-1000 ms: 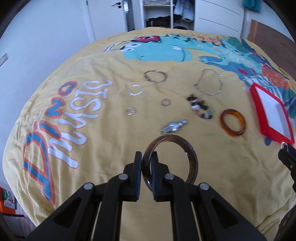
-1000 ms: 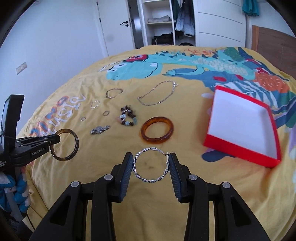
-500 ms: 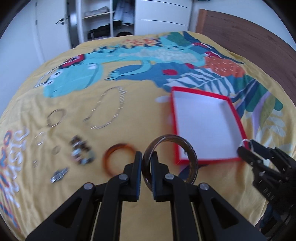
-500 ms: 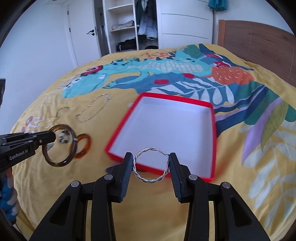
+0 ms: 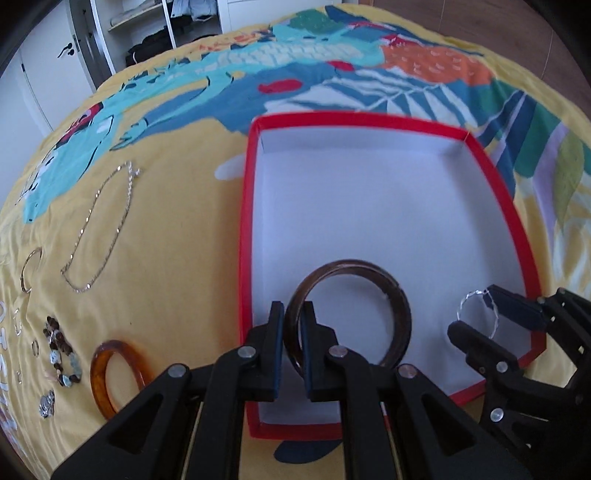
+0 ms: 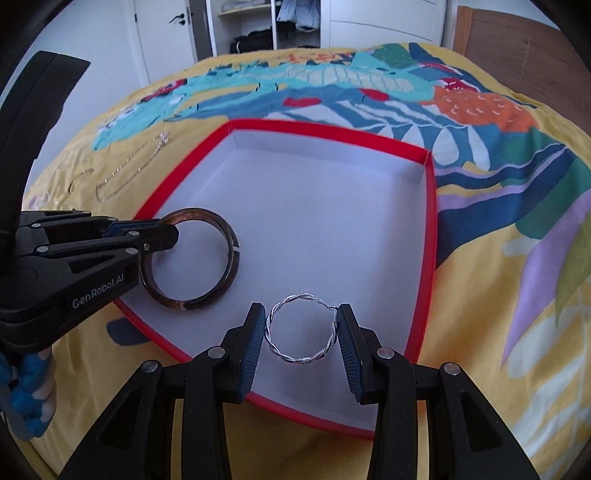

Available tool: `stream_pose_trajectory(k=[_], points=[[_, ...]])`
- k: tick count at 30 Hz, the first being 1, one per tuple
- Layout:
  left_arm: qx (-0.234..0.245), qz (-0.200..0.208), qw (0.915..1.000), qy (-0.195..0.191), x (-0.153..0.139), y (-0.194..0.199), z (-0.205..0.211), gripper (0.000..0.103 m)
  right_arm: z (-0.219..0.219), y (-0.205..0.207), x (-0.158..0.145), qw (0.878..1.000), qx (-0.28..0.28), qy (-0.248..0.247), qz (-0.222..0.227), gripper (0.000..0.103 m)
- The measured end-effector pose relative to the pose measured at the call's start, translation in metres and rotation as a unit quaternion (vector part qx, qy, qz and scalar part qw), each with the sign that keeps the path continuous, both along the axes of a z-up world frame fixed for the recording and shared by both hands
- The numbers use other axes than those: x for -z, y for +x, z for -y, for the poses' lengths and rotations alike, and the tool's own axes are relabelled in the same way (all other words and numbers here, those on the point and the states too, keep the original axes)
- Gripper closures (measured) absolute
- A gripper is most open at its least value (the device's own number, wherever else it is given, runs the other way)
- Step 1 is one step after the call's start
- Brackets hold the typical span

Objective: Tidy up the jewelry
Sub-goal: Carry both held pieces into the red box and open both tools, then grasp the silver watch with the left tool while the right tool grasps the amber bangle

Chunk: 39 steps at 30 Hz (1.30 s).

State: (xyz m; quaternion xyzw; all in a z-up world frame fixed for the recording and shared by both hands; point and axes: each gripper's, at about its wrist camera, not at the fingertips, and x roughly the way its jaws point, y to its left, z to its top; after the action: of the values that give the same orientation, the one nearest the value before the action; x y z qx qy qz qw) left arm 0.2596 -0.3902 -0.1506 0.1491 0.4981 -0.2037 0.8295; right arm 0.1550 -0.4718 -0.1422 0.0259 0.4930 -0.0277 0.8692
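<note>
A red box with a white inside (image 5: 491, 177) (image 6: 430, 206) lies open on the yellow bedspread. My left gripper (image 5: 292, 321) (image 6: 162, 230) is shut on a dark brown bangle (image 5: 400, 314) (image 6: 231, 243) and holds it over the box's near left part. My right gripper (image 6: 301, 334) (image 5: 476, 310) is shut on a twisted silver ring bracelet (image 6: 301, 360) (image 5: 467, 297) and holds it over the box's near edge. An amber bangle (image 5: 101, 373), a bead bracelet (image 5: 61, 350), a silver chain (image 5: 99, 229) and small rings (image 5: 29, 266) lie on the bedspread left of the box.
The bedspread (image 5: 166, 192) has a bright dinosaur print. White wardrobes and a door (image 6: 177, 33) stand behind the bed. A wooden headboard (image 6: 517, 40) is at the far right. The bed's edge falls off at the left.
Both grippers have swung right and forward from the loose jewelry to above the red box, each still holding its piece. The box now fills the middle of both views.
</note>
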Motion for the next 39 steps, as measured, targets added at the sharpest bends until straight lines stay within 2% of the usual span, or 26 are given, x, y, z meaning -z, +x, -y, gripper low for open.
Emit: stream_pose_trajectory(k=[6, 12, 19, 22, 24, 26, 30, 32, 35, 39], points=[[-0.035, -0.012, 0.9989, 0.028, 0.003, -0.013, -0.011, 0.094, -0.005, 0.006, 0.006, 0.999, -0.029, -0.029, -0.030, 0.064], [-0.065, -0.028, 0.9968, 0.037, 0.004, -0.021, -0.019, 0.093, -0.013, 0.008, 0.004, 0.996, -0.058, -0.045, -0.043, 0.064], [-0.056, -0.020, 0.9982, 0.000, -0.004, -0.014, -0.023, 0.092, -0.012, 0.001, -0.013, 0.996, -0.059, -0.057, -0.037, 0.058], [-0.049, -0.014, 0.9979, -0.040, -0.020, -0.016, -0.027, 0.082, -0.009, -0.010, -0.031, 0.997, -0.048, -0.062, -0.024, 0.053], [-0.049, 0.003, 0.9970, -0.059, -0.039, -0.020, -0.033, 0.068, -0.006, -0.022, -0.048, 0.997, -0.034, -0.063, -0.011, 0.053], [-0.043, 0.021, 0.9959, -0.077, -0.059, -0.027, -0.042, 0.067, -0.006, -0.031, -0.063, 0.998, -0.024, -0.066, -0.001, 0.053], [-0.041, 0.044, 0.9925, -0.106, -0.095, -0.037, -0.074, 0.067, -0.023, -0.049, -0.097, 0.998, -0.019, -0.060, 0.030, 0.053], [-0.043, 0.058, 0.9919, -0.104, -0.107, -0.041, -0.098, 0.067, -0.038, -0.053, -0.111, 0.997, -0.026, -0.052, 0.044, 0.053], [-0.051, 0.078, 0.9929, -0.074, -0.115, -0.047, -0.145, 0.067, -0.069, -0.053, -0.129, 0.996, -0.046, -0.040, 0.067, 0.053], [-0.092, 0.099, 0.9899, -0.042, -0.115, -0.050, -0.222, 0.066, -0.109, -0.048, -0.139, 0.994, -0.072, -0.021, 0.084, 0.053]])
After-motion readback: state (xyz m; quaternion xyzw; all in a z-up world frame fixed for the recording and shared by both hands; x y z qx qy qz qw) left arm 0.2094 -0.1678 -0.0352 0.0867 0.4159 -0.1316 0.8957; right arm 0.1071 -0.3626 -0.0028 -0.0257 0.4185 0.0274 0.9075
